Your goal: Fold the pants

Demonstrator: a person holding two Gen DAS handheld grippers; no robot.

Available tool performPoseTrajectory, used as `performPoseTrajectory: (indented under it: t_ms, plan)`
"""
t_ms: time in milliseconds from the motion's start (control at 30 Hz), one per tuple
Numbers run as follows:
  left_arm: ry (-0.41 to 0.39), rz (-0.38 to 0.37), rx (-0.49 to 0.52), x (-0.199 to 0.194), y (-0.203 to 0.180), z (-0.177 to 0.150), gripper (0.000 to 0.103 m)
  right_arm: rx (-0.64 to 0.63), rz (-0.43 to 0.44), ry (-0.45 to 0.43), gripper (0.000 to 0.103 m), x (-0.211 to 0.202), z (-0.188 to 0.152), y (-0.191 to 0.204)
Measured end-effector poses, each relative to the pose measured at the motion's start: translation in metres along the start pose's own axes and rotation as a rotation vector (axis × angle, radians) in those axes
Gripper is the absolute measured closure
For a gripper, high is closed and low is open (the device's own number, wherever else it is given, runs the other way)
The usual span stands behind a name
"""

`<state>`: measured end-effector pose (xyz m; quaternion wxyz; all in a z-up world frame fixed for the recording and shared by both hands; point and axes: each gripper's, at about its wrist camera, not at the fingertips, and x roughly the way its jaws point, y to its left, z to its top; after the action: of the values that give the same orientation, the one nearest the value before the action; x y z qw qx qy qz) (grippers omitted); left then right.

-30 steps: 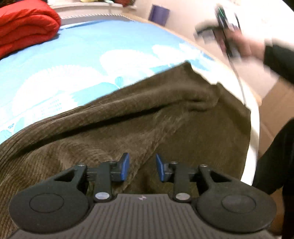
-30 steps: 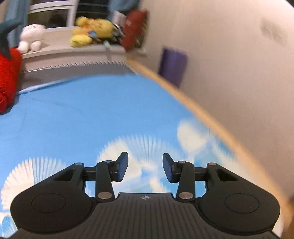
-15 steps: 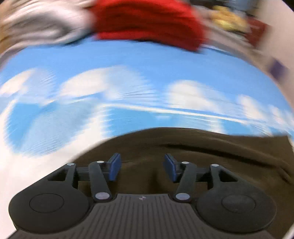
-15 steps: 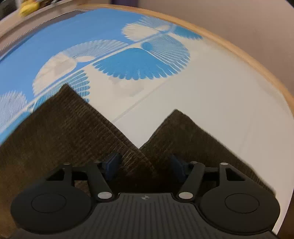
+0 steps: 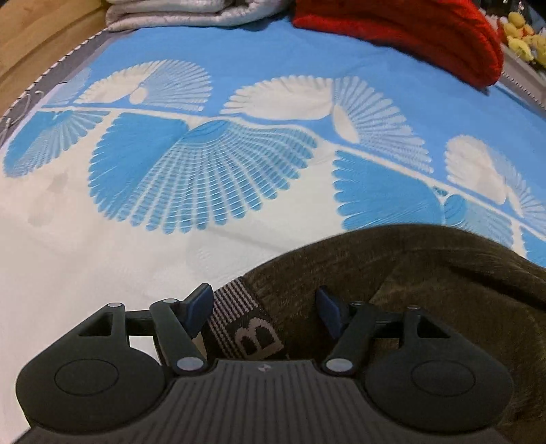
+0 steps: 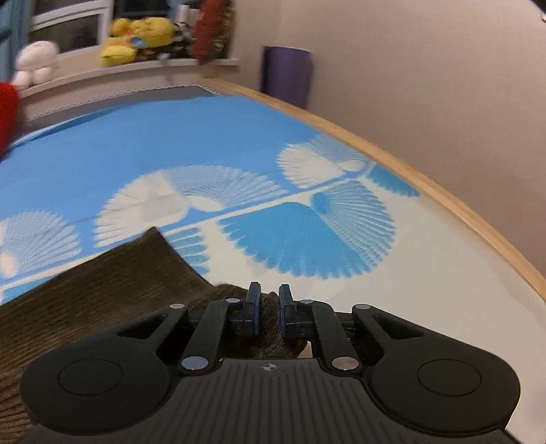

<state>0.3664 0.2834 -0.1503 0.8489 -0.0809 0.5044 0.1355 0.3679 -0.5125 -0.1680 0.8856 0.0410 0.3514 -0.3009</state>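
Observation:
Dark brown corduroy pants (image 5: pixel 426 273) lie on a blue and white bed cover (image 5: pixel 204 170). In the left wrist view my left gripper (image 5: pixel 264 305) is open, its jaws astride the pants' waist end, where a striped waistband (image 5: pixel 239 307) with a letter B shows. In the right wrist view my right gripper (image 6: pixel 269 307) is shut on a leg end of the pants (image 6: pixel 102 290). The other leg end points up to the left of it.
A red blanket (image 5: pixel 409 30) and a folded grey quilt (image 5: pixel 191 13) lie at the far side of the bed. A wooden bed edge (image 6: pixel 426 184) runs along the wall on the right. Plush toys (image 6: pixel 140 37) sit on a sill, next to a purple roll (image 6: pixel 286 75).
My right gripper has closed on a leg end and tilted up. My left gripper has swung along the pants to the waistband and is now steady.

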Motion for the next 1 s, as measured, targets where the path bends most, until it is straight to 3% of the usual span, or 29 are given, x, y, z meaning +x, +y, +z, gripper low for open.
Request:
performPoseTrajectory:
  t_ms: [167,233,267,300,367,500,600,667,733,833,867,900,933,967,1000]
  plan:
    - [-0.017,-0.009,0.014,0.004,-0.006,0.004,0.032,0.026,-0.104,0.156,0.085,0.033,-0.009,0.006]
    - [-0.013,-0.009,-0.020,0.006,-0.003,0.008,0.032,0.022,-0.196,0.094,0.080,0.024,0.003,0.015]
    - [-0.011,-0.008,-0.033,0.006,-0.001,0.009,0.032,0.045,-0.214,0.039,0.072,0.015,0.011,0.017]
    - [-0.010,-0.007,-0.043,0.006,0.000,0.011,0.032,0.078,-0.193,-0.027,0.063,0.004,0.020,0.021]
    - [-0.002,0.004,-0.050,0.007,0.001,0.013,0.032,0.108,-0.080,-0.077,0.053,-0.007,0.031,0.035]
    - [0.018,0.020,-0.048,0.011,0.000,0.013,0.032,0.191,0.298,0.064,0.049,0.003,0.037,0.084]
    - [0.021,0.018,-0.042,0.010,0.000,0.012,0.031,0.237,0.358,0.176,0.044,0.018,0.033,0.119]
    - [0.025,0.016,-0.035,0.010,0.000,0.012,0.030,0.262,0.330,0.249,0.044,0.026,0.029,0.135]
    - [0.032,0.030,-0.021,0.012,0.000,0.012,0.024,0.263,0.241,0.312,0.043,0.032,0.023,0.150]
    - [0.040,0.038,0.009,0.015,-0.003,0.010,0.024,0.162,0.124,0.265,0.042,0.029,0.019,0.175]
    - [0.037,0.041,0.016,0.015,-0.004,0.010,0.024,0.106,0.086,0.254,0.043,0.030,0.018,0.185]
    - [0.035,0.040,0.021,0.015,-0.005,0.010,0.024,0.054,0.048,0.236,0.052,0.030,0.017,0.194]
    - [0.032,0.035,0.025,0.014,-0.005,0.011,0.024,0.037,0.020,0.215,0.066,0.032,0.017,0.197]
    - [0.027,0.030,0.029,0.014,-0.006,0.011,0.024,0.022,-0.007,0.201,0.094,0.033,0.019,0.199]
    - [0.019,0.026,0.034,0.013,-0.008,0.011,0.024,0.007,-0.038,0.194,0.097,0.038,0.023,0.202]
